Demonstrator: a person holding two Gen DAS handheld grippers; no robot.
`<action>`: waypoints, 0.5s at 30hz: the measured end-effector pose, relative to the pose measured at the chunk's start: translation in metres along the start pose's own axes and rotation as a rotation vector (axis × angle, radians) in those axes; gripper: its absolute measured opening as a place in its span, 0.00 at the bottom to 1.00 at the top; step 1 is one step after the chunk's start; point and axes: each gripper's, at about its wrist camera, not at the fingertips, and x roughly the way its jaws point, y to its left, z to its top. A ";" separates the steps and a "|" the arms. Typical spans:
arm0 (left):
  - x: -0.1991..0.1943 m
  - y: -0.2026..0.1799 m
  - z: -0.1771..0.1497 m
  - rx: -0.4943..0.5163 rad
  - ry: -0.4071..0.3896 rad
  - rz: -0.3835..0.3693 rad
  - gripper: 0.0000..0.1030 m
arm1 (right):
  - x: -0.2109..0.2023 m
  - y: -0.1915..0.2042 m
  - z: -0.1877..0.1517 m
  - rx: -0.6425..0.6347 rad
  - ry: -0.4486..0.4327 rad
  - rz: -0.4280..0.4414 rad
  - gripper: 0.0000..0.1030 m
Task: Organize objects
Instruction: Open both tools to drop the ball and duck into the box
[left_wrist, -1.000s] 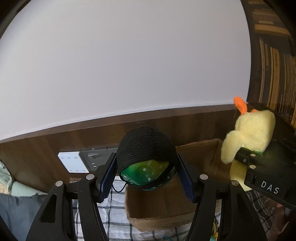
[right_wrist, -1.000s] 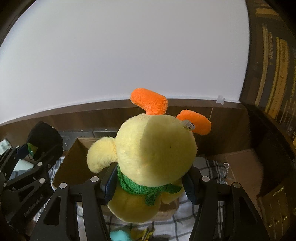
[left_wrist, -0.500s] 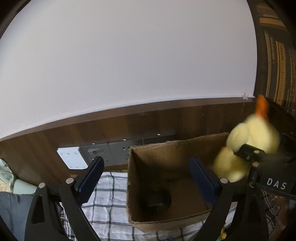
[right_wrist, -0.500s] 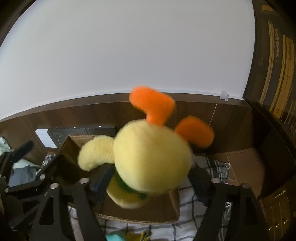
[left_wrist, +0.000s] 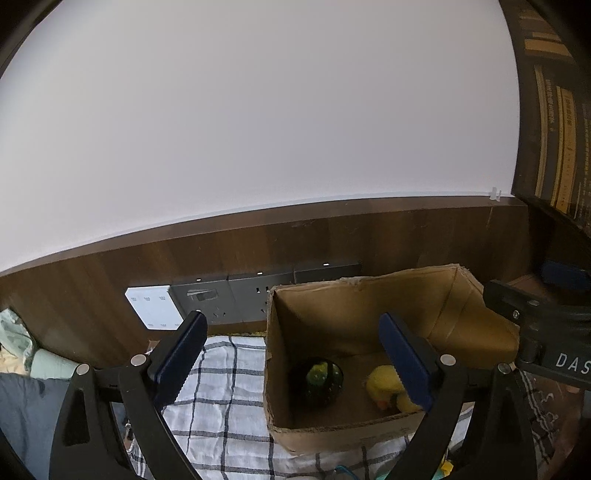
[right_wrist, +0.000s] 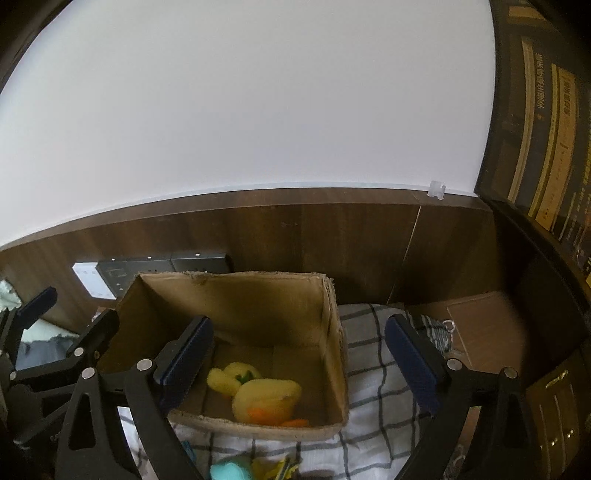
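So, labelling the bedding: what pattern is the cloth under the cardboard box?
White cloth with a dark grid check, clearest in the right wrist view.

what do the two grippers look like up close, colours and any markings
Both are black plastic frames with round silver screws at the joints. The left gripper and the right gripper each carry two fingers lined with dark blue ribbed pads. Seen from the left camera, the side of the right one shows white letters "DAS". No cables or sleeves are visible.

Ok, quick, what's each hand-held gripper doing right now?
Left hand-held gripper: open, holding nothing.
Right hand-held gripper: jaws opening, nothing between them; yellow plush duck lies in brown cardboard box.
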 end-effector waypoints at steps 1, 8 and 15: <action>-0.002 -0.001 0.000 0.001 -0.004 0.001 0.92 | -0.002 -0.001 0.000 0.003 -0.002 0.001 0.91; -0.021 -0.003 -0.005 -0.005 -0.023 0.014 0.93 | -0.014 -0.009 -0.006 0.024 -0.004 0.001 0.91; -0.042 -0.005 -0.015 -0.013 -0.042 0.041 0.93 | -0.034 -0.013 -0.017 0.032 -0.024 -0.009 0.91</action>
